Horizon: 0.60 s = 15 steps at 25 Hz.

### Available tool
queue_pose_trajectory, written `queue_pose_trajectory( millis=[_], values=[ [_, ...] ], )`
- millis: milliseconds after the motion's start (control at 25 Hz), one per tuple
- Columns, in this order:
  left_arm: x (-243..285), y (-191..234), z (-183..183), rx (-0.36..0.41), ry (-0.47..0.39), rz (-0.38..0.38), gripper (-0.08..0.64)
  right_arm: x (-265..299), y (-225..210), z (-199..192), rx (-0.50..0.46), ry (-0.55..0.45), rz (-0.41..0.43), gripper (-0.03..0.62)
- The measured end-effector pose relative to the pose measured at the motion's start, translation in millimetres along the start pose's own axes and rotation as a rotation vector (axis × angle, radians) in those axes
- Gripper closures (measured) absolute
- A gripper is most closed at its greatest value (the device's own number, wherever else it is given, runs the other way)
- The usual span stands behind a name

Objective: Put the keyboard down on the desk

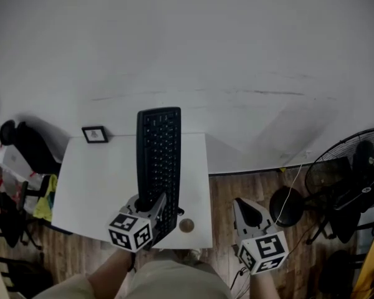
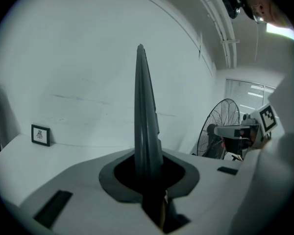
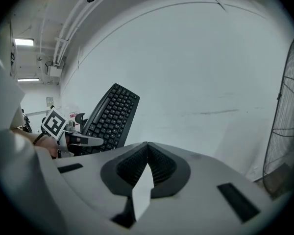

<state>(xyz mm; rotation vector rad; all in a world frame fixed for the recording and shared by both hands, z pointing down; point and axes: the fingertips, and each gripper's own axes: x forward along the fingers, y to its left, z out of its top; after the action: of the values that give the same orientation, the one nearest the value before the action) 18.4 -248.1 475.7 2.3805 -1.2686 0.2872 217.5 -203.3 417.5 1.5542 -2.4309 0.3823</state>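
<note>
The black keyboard (image 1: 159,154) hangs over the white desk (image 1: 93,185), its long side pointing away from me and its far end raised. My left gripper (image 1: 151,205) is shut on the keyboard's near end. In the left gripper view the keyboard (image 2: 144,116) rises edge-on from between the jaws of the left gripper (image 2: 149,175). My right gripper (image 1: 244,209) is off the desk's right side, above the wooden floor. In its own view the right gripper (image 3: 147,148) is shut with nothing in it, and the tilted keyboard (image 3: 110,119) shows at the left.
A small framed picture (image 1: 95,134) stands at the desk's far left corner. A small brown round thing (image 1: 186,225) lies near the desk's front right edge. A black standing fan (image 1: 349,173) is on the floor at the right, dark chairs (image 1: 25,145) at the left.
</note>
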Motion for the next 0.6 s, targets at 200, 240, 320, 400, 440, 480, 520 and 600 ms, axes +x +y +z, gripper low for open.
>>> queue_pose_trajectory(
  millis=[200, 240, 320, 400, 440, 480, 520, 600],
  values=[
    [16, 7, 0, 0.024, 0.036, -0.029, 0.472, 17, 0, -3, -0.063, 0.045, -0.054, 0.568],
    [19, 10, 0, 0.024, 0.041, -0.037, 0.472, 21, 1, -3, -0.071, 0.050, -0.065, 0.568],
    [26, 16, -1, 0.009, 0.056, -0.050, 0.472, 30, 2, -3, -0.060, 0.053, -0.073, 0.568],
    [35, 21, -5, -0.025, 0.079, -0.064, 0.472, 38, 1, -5, -0.044, 0.064, -0.081, 0.568],
    [40, 24, -8, -0.045, 0.091, -0.072, 0.472, 42, 0, -6, -0.041, 0.070, -0.086, 0.568],
    [45, 27, -12, -0.064, 0.102, -0.080, 0.472, 44, 1, -5, -0.044, 0.073, -0.091, 0.568],
    [51, 29, -16, -0.082, 0.114, -0.086, 0.472, 47, 2, -4, -0.051, 0.072, -0.093, 0.568],
    [64, 35, -25, -0.111, 0.137, -0.097, 0.472, 53, 6, -1, -0.066, 0.074, -0.087, 0.568]
  ],
)
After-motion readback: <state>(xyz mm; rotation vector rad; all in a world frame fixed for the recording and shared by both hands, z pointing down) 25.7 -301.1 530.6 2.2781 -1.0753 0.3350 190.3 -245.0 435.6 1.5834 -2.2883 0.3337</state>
